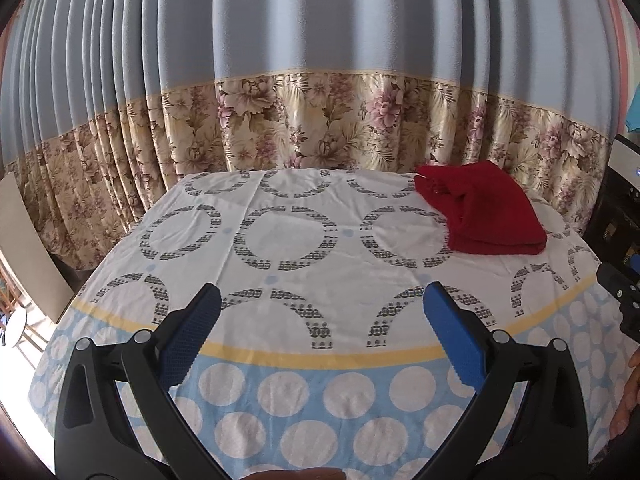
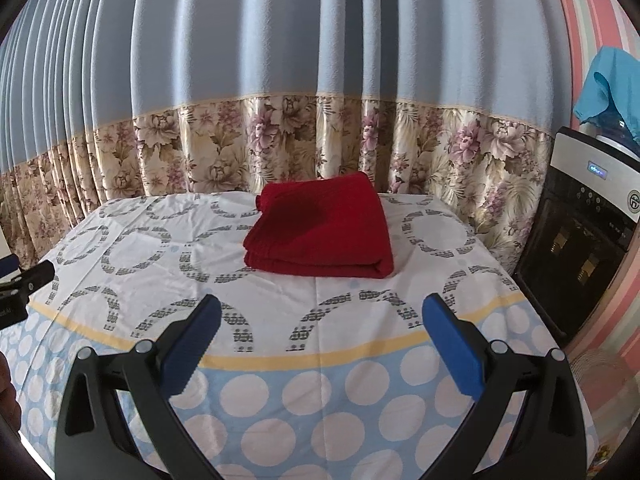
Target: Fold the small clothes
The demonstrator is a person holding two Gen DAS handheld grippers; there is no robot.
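Note:
A red garment [image 1: 486,210] [image 2: 324,228] lies folded into a thick rectangle at the far right of the table, near the curtain. My left gripper [image 1: 322,294] hovers open over the table's near edge, well short of the garment and to its left, with nothing between its blue pads. My right gripper [image 2: 322,304] is open too, above the near edge, and points straight at the garment from a distance. The right gripper's black body [image 1: 622,300] shows at the left wrist view's right edge, and the left gripper's body [image 2: 24,280] at the right wrist view's left edge.
A patterned cloth [image 1: 304,264] [image 2: 256,360] covers the table. A blue and floral curtain [image 1: 320,120] hangs close behind it. A water dispenser [image 2: 580,236] stands right of the table with a blue cloth [image 2: 612,84] on top. A hand [image 1: 628,396] shows at the right edge.

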